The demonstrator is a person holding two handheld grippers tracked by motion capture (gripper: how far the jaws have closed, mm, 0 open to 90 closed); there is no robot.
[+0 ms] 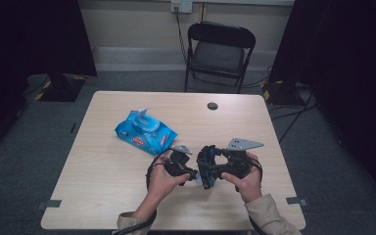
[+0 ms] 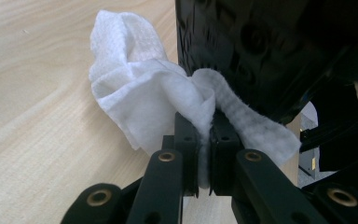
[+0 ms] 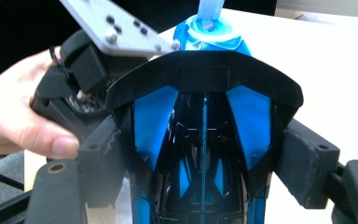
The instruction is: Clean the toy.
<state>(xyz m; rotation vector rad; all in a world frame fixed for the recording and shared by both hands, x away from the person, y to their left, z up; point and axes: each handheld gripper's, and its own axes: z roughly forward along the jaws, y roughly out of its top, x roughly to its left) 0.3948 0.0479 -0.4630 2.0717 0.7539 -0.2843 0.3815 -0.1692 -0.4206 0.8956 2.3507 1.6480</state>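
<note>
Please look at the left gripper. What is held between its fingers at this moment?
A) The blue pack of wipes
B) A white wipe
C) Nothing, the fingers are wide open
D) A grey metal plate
B: in the left gripper view the left gripper has its fingers pressed together on a folded white wipe, while the blue pack of wipes lies apart on the table.

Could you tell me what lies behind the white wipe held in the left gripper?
Behind the white wipe stands the black-and-blue object gripped by the right gripper; the wipe covers their contact.
</note>
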